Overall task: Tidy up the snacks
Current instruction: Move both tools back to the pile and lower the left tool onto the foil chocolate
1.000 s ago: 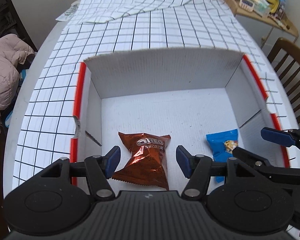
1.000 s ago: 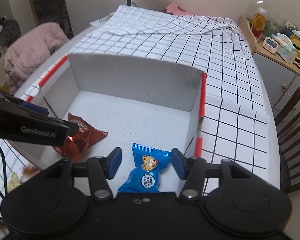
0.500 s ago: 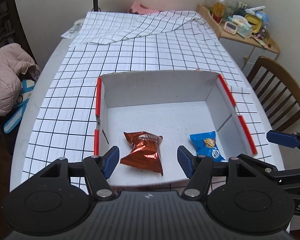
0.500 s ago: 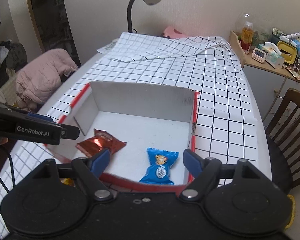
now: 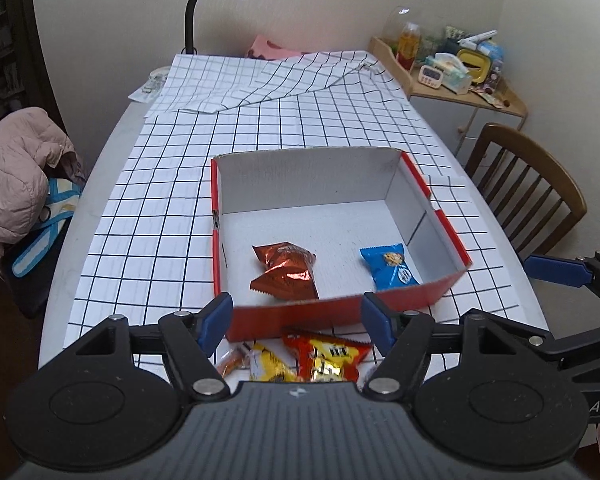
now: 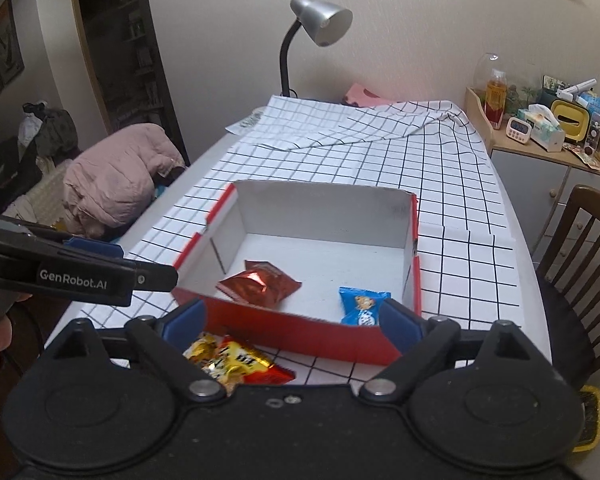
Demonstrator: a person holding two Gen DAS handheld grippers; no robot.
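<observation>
A red-sided cardboard box [image 5: 340, 308] [image 6: 300, 328] with a white inside sits on the checked tablecloth. Inside lie a copper-brown snack pack [image 5: 286, 272] [image 6: 260, 286] and a blue candy pack [image 5: 392, 266] [image 6: 362, 306]. On the cloth in front of the box lie a red-and-yellow snack pack [image 5: 328, 360] [image 6: 240, 362] and a yellow pack [image 5: 266, 366]. My left gripper [image 5: 298, 320] hangs above the box's near wall, jaws opening, nothing between them. My right gripper [image 6: 292, 318] hovers there too, jaws opening wide and empty.
A silver desk lamp [image 6: 320, 26] stands at the table's far end by folded checked cloth [image 5: 280, 80]. A wooden chair [image 5: 528, 176] is at the right, a pink jacket [image 5: 16, 172] on the left. A cluttered side cabinet [image 6: 540, 136] stands at the back right.
Both grippers rose and pulled back out of the box, leaving the brown and blue packs inside. Their jaws stand wider. Loose packs in front of the box came into view.
</observation>
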